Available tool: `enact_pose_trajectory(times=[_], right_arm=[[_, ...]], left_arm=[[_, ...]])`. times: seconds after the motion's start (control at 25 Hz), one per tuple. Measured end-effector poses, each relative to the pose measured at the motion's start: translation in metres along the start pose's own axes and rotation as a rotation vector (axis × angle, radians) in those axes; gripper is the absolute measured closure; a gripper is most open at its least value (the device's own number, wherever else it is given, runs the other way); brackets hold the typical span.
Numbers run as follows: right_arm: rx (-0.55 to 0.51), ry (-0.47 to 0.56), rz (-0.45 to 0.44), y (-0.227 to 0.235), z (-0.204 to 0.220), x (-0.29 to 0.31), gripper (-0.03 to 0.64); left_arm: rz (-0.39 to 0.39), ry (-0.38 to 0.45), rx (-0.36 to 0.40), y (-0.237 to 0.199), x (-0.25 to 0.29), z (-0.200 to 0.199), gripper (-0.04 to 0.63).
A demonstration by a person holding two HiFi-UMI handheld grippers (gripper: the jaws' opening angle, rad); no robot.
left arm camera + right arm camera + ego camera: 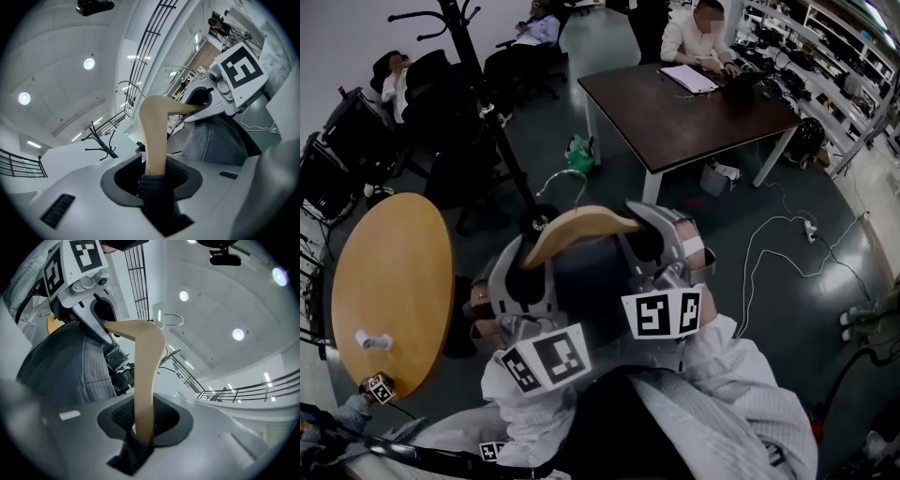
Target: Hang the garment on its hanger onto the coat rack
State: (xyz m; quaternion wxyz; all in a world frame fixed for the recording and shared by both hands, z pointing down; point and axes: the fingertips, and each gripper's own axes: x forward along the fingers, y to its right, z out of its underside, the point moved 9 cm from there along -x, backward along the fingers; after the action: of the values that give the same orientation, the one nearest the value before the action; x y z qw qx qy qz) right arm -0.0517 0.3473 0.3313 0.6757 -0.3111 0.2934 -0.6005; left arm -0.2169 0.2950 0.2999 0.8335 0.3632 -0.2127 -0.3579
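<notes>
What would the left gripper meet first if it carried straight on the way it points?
Probably the black coat rack, whose pole and base stand just ahead of the left gripper, which grips the wooden hanger; depth is uncertain.

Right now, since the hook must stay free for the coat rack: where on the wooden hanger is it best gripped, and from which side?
Take the wooden hanger by its two sloping arms, one per gripper, from the side opposite the metal hook, as the left gripper and right gripper do. The arms are flat and broad, and the hook is left clear.
</notes>
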Motion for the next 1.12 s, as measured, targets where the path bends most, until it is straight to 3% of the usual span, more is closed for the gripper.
enact_pose_trajectory(times=[0.32,0.6,0.88,1.12], right_arm=[[-0.014,0.053,0.018,0.026,0.009,0.14,0.54],[-0.003,0.066,0.0,0.031,0.035,0.23,0.54],[0.013,0.125,-0.056,0.041,0.07,0.341,0.538],[0.004,0.239,-0.132,0.076,0.085,0.45,0.537]], left_arm=[[-0.049,0.014,0.005,-0.058,0.12,0.027,0.477],[-0.043,-0.001,0.004,-0.078,0.205,0.052,0.477],[-0.09,-0.074,-0.001,-0.096,0.303,0.075,0.477],[-0.198,-0.16,-0.012,-0.129,0.39,0.074,0.477]])
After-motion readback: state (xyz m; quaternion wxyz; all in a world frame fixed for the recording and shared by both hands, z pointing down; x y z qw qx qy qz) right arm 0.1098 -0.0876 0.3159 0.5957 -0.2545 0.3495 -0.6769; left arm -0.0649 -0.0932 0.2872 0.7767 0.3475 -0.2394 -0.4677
